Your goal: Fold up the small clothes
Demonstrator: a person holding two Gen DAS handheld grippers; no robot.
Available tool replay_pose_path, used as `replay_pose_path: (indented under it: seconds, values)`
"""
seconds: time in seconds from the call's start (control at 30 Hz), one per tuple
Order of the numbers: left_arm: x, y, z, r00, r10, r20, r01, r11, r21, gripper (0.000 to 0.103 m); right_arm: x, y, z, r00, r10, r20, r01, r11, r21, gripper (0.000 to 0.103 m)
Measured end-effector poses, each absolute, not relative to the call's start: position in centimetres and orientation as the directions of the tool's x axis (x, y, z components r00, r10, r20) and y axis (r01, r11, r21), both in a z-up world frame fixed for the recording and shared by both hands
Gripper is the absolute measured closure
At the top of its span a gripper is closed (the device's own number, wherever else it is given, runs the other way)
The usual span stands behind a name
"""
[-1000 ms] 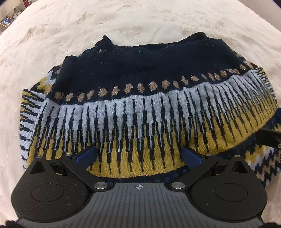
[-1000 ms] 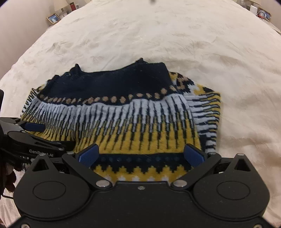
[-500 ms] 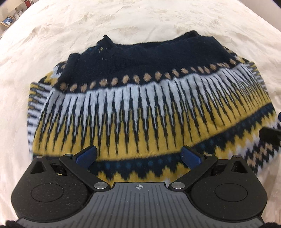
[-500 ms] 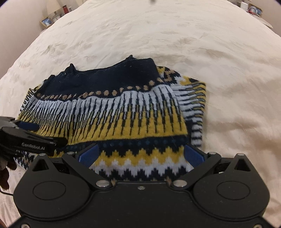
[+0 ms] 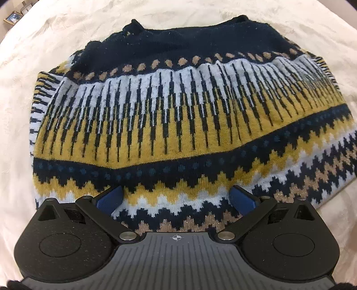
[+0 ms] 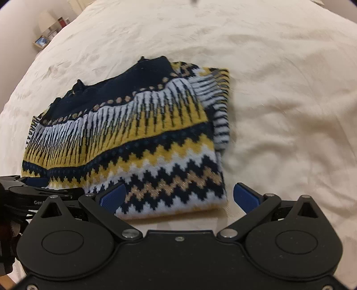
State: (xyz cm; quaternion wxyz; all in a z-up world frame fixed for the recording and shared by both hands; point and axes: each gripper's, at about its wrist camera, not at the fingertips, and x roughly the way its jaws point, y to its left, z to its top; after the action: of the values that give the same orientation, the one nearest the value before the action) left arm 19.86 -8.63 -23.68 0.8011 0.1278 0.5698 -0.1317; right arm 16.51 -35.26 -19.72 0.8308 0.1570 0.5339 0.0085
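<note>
A small knitted sweater in navy, white and yellow lies folded on a cream bedspread. It also shows in the right wrist view. My left gripper is open, its blue pads over the sweater's near zigzag hem, holding nothing. My right gripper is open and empty at the sweater's near right corner, one pad over the hem, the other over bare bedspread. The left gripper also shows in the right wrist view at the far left.
Framed photos and small items stand on a surface beyond the bed at the far left. A photo frame shows at the top left of the left wrist view. Bedspread surrounds the sweater on all sides.
Both grippers have drawn back toward the sweater's near hem, so more of the lower zigzag bands shows. The right gripper has shifted to the right, off the sweater's corner. Both stayed open.
</note>
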Motion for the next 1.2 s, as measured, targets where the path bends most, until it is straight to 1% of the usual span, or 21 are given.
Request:
replay_pose_path:
  seconds: [0.1,0.33,0.63,0.87,1.0,1.2]
  values:
    - [20.1,-8.7,-23.9,0.322,-0.062,-0.945,0.348,0.936,0.057,0.000,16.4,-36.4,-20.1,0.426,0.204,-0.882,0.179,0.936,0.303,0.000]
    - [20.1,-8.8,-24.4,0.356,-0.061,-0.933,0.345,0.936,0.070,0.000,18.4,-39.6,-21.3,0.439,0.309,-0.844,0.227,0.870,0.437,0.000]
    - [19.3,-8.7,-23.8,0.349,-0.059,-0.935,0.335,0.940,0.066,0.000,22.5,-41.9,-24.0,0.402,0.470,-0.786,0.210,0.788,0.579,0.000]
    - [19.7,-8.6,-23.8,0.345,-0.060,-0.937,0.334,0.940,0.063,0.000,24.5,-42.2,-25.7,0.380,0.577,-0.723,0.182,0.720,0.670,0.000]
    - [19.7,-8.7,-23.8,0.352,-0.058,-0.934,0.333,0.941,0.066,0.000,25.5,-42.1,-26.7,0.367,0.605,-0.706,0.178,0.699,0.692,0.000]
    - [19.7,-8.7,-23.8,0.356,-0.060,-0.933,0.333,0.941,0.066,0.000,26.1,-42.8,-27.5,0.407,0.639,-0.653,0.186,0.642,0.744,0.000]
